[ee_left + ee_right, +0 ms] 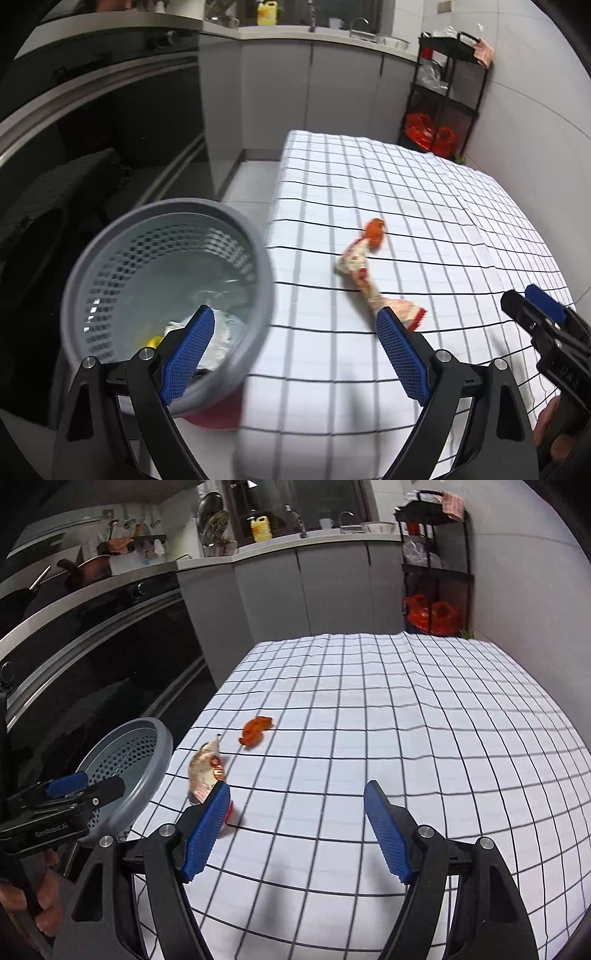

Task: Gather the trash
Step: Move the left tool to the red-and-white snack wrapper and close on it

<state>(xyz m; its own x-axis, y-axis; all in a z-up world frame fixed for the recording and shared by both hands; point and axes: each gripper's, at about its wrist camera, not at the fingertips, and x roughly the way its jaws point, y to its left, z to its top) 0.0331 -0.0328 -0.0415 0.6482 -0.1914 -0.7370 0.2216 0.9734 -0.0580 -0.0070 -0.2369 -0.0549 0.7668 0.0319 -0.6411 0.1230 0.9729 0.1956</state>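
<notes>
A crumpled cream and red wrapper [364,275] lies on the checked tablecloth [424,206], with a small orange wrapper [375,230] just beyond it. Both show in the right wrist view, the cream wrapper [205,771] and the orange wrapper [255,730]. A grey perforated bin [166,295] stands off the table's left edge with crumpled trash inside; it also shows in the right wrist view [129,771]. My left gripper [295,325] is open and empty, straddling bin rim and table edge. My right gripper [297,801] is open and empty over the cloth, right of the cream wrapper.
A black oven front [92,657] and grey cabinets [303,590] line the left and far sides. A black shelf rack [436,565] with red bags stands at the far right corner. A white wall runs along the table's right side.
</notes>
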